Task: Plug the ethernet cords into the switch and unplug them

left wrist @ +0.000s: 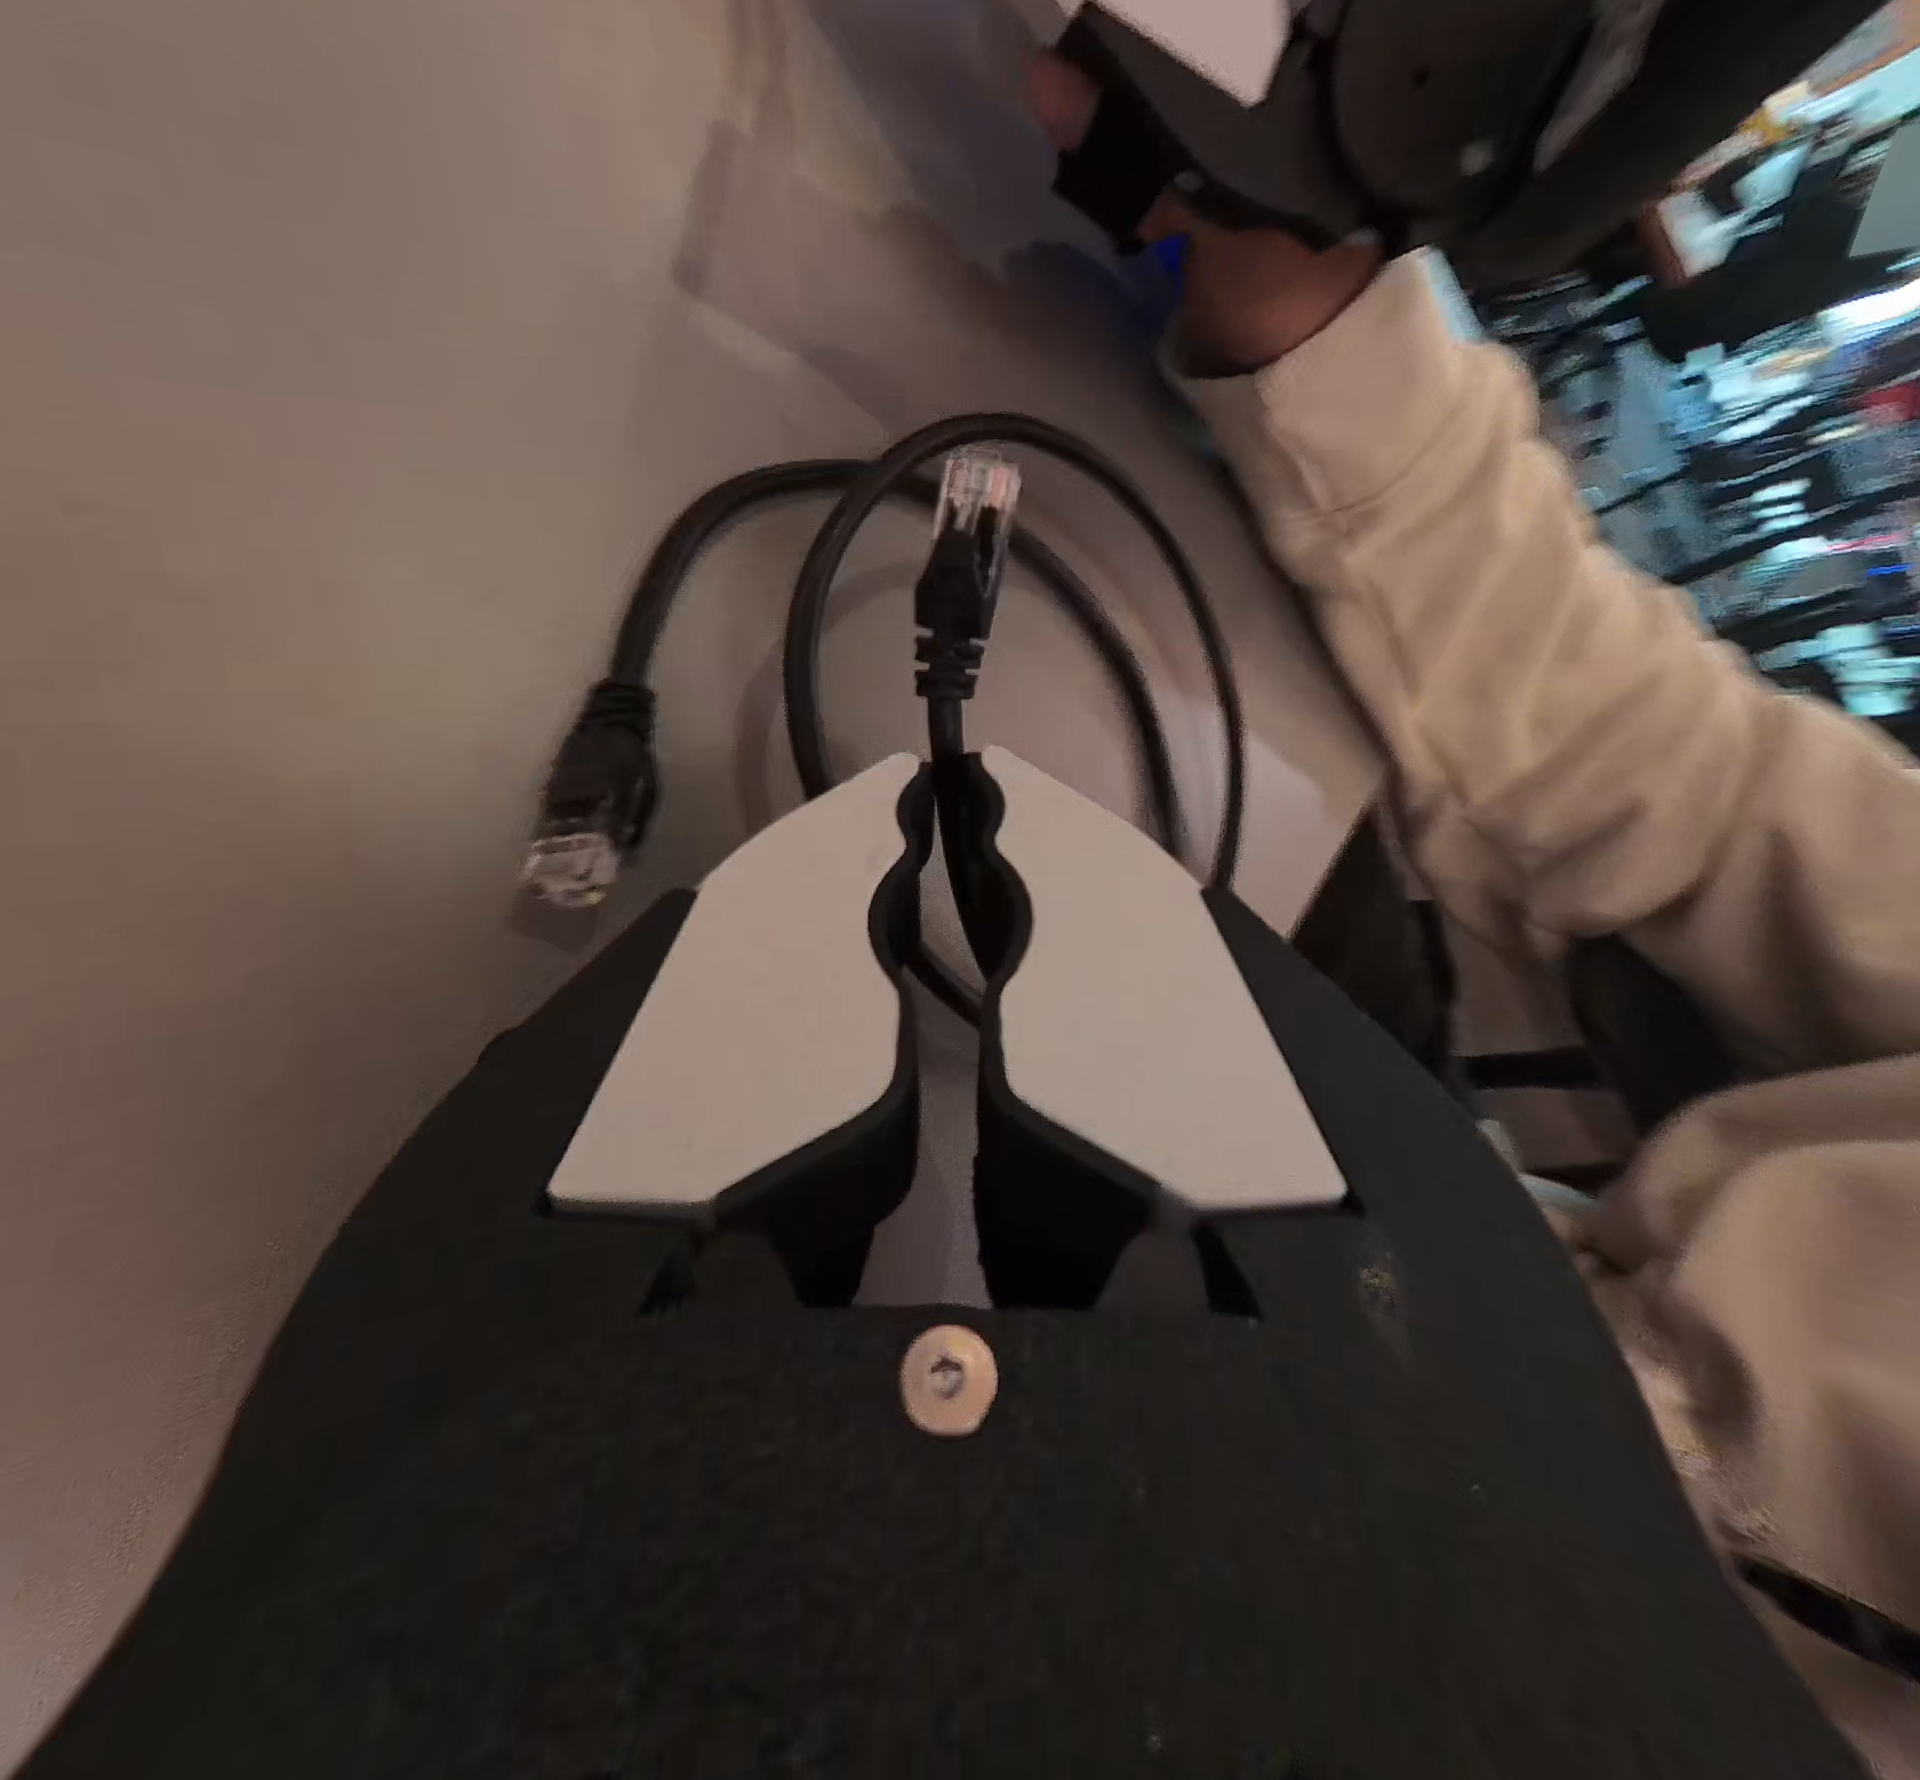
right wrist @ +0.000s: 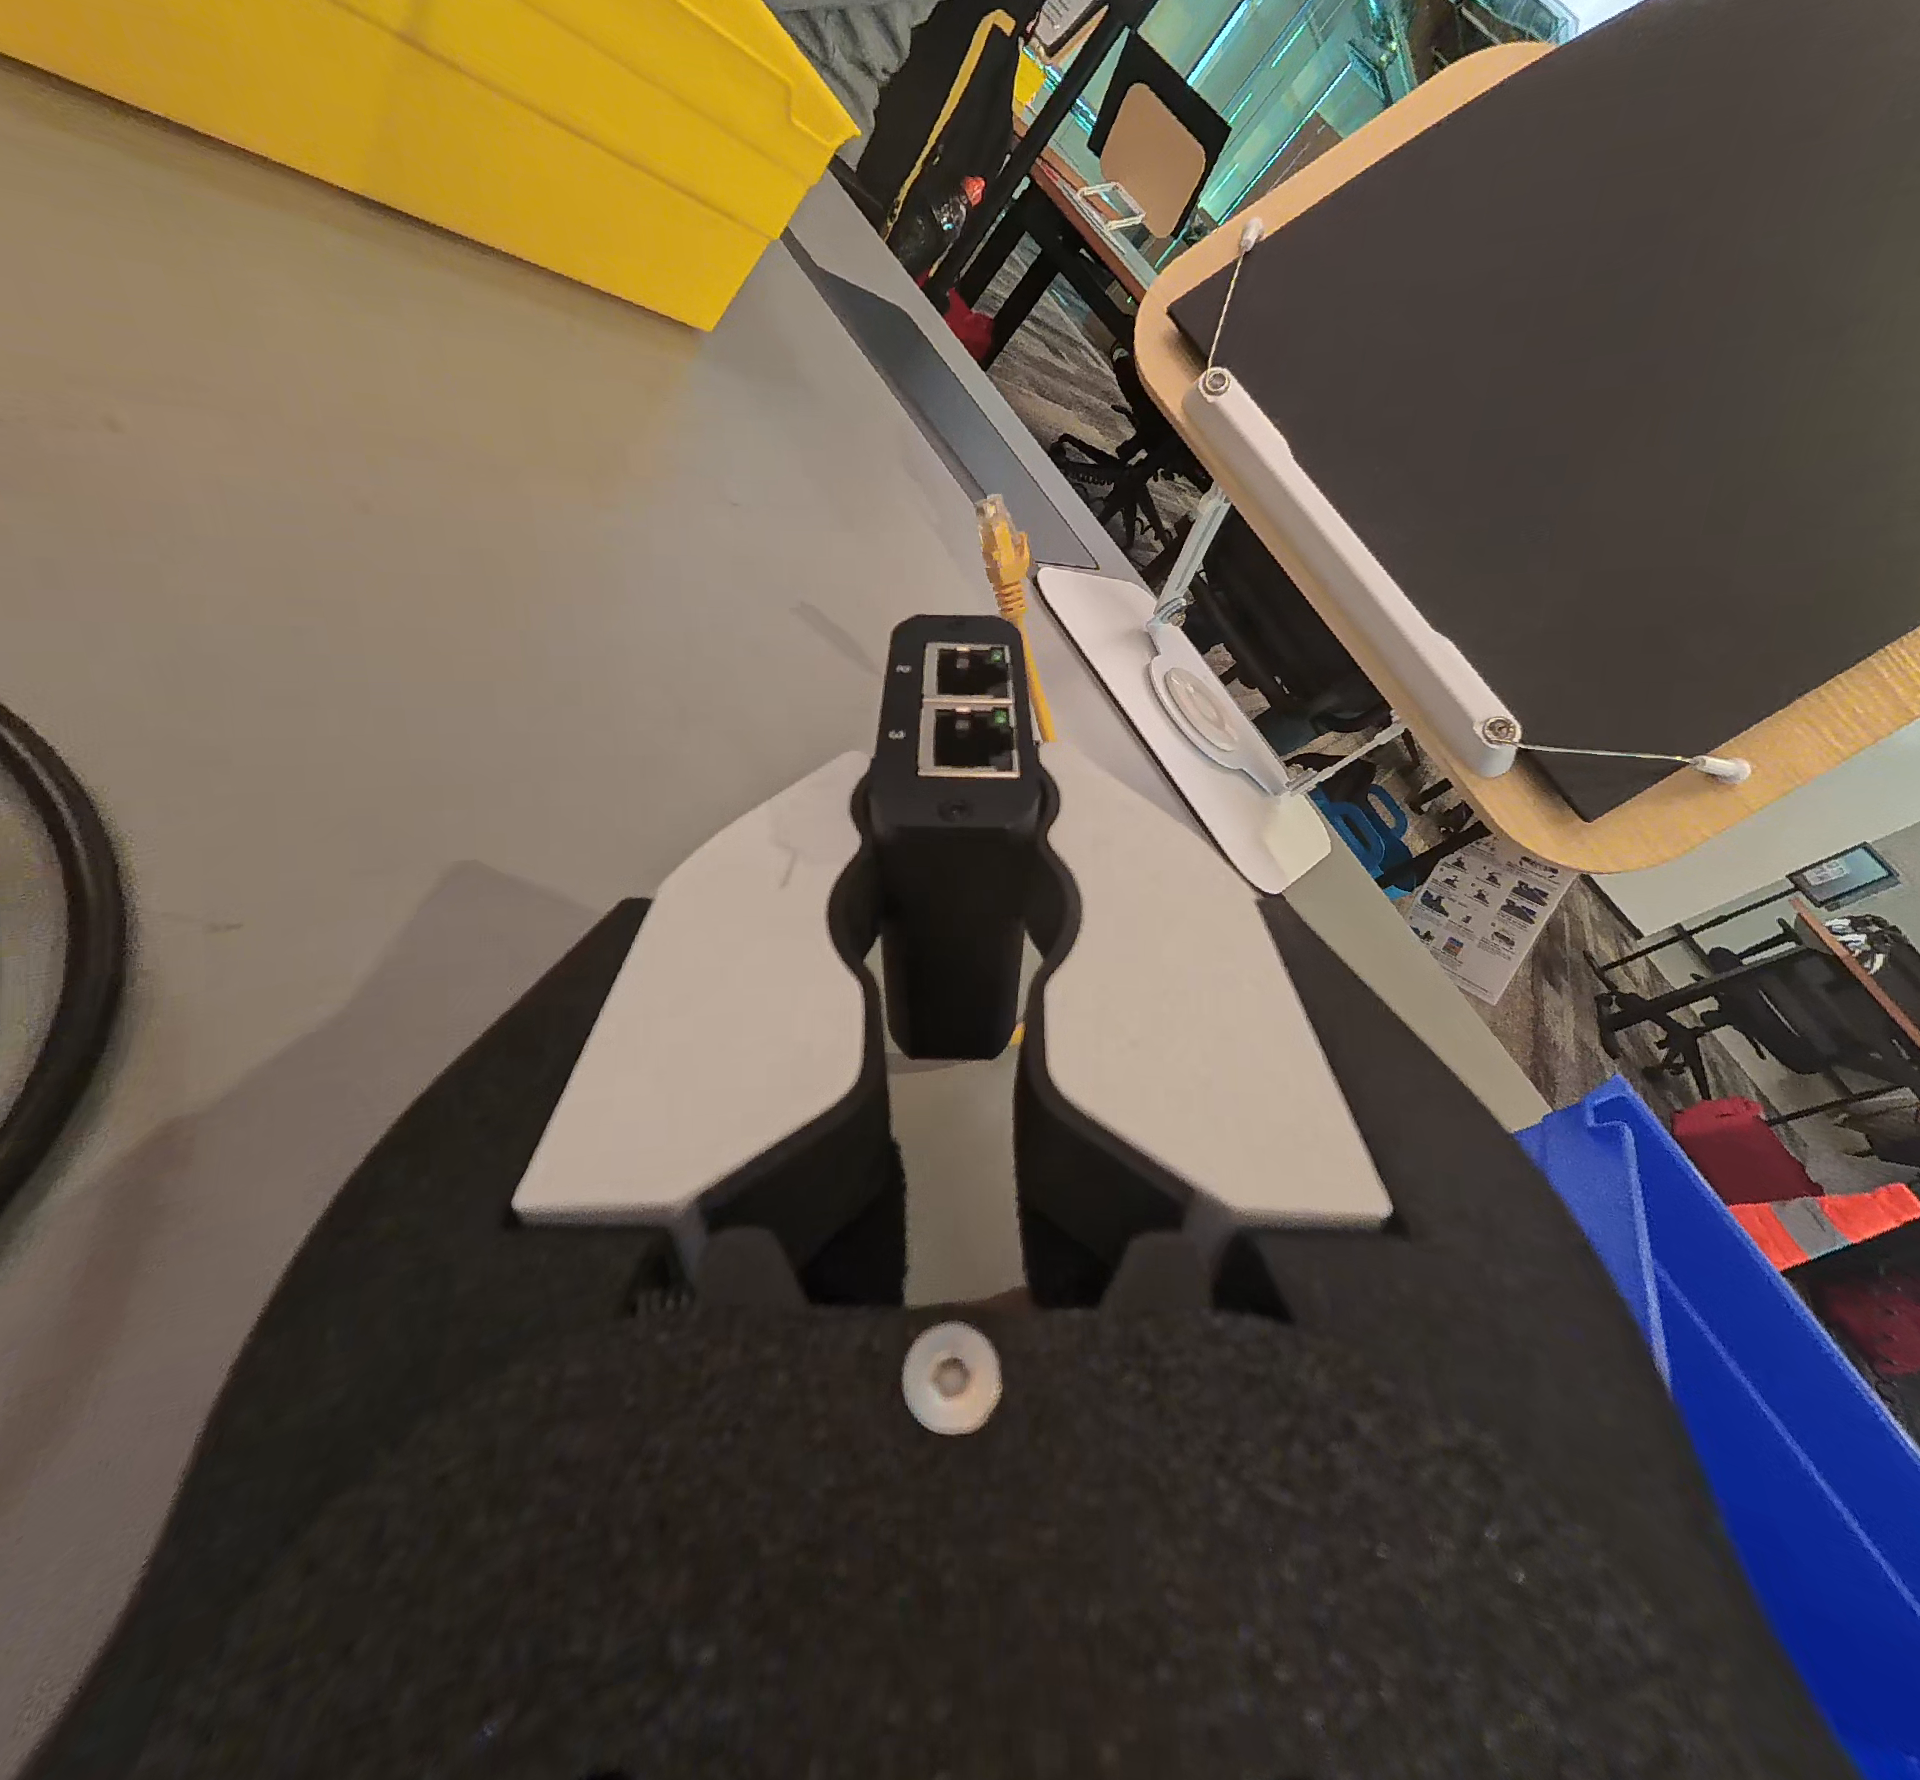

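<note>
Pinching the black ethernet cord (left wrist: 940, 722) just behind its plug, the left gripper (left wrist: 954, 774) has its two fingers closed on the thin cable. The clear plug (left wrist: 977, 489) points away from the camera, above the grey table (left wrist: 312, 380). The cord makes a loop, and its second plug (left wrist: 582, 826) lies on the table at the left. The right gripper (right wrist: 951, 837) is clamped on the black switch (right wrist: 951, 920), whose two empty ports (right wrist: 966, 707) face the camera. Just beyond the switch a yellow cord (right wrist: 1006, 567) lies on the table, near the far edge. A yellow bin (right wrist: 416, 68) stands farther off at the left.
</note>
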A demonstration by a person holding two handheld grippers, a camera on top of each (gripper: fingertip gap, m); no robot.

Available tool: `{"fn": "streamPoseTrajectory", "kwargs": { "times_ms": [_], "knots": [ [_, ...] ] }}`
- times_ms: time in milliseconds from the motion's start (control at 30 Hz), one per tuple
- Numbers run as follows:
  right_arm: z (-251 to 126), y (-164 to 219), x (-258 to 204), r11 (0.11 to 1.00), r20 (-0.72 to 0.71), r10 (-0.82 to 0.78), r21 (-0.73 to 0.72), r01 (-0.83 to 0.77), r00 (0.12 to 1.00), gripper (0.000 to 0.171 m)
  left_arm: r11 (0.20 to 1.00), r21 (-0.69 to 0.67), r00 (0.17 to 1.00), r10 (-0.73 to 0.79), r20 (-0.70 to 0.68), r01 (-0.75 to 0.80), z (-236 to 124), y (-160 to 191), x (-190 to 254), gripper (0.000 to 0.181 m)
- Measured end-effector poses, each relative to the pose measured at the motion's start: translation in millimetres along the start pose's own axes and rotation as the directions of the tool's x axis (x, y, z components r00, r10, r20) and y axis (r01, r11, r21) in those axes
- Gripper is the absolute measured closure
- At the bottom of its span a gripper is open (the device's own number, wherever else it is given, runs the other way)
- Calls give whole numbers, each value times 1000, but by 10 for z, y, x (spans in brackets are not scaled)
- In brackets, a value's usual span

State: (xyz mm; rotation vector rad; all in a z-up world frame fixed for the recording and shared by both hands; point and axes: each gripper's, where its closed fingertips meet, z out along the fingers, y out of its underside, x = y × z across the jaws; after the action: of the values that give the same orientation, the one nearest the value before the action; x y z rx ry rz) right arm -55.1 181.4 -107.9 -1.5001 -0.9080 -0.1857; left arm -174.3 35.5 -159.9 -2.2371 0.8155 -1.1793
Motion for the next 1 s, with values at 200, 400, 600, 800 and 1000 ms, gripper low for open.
{"fn": "streamPoseTrajectory", "kwargs": {
  "times_ms": [200, 400, 600, 800, 1000],
  "knots": [
    [-1, -5, 7, 1000, -3, -1, 2, 1, 1000, 148, 992, 111, 972, -23, -235, 50, -127, -191, 338, 177],
    [-41, -80, 6, 993, -38, -112, 17, 113, 993, 147, 900, -286, 871, 405, 277, -328, -459, -8, -157, 177],
    [-31, -109, -106, 985, -21, -171, 19, 171, 985, 147, 866, -395, 866, 426, 262, -306, -408, 247, -309, 176],
    [-21, -90, -112, 988, -9, -150, 18, 151, 989, 147, 939, -196, 930, 317, 185, -281, -538, 192, -270, 160],
    [-14, -79, -110, 992, 0, -129, 17, 129, 992, 147, 983, -85, 974, 172, 149, -161, -642, 307, -279, 155]
  ]
}}
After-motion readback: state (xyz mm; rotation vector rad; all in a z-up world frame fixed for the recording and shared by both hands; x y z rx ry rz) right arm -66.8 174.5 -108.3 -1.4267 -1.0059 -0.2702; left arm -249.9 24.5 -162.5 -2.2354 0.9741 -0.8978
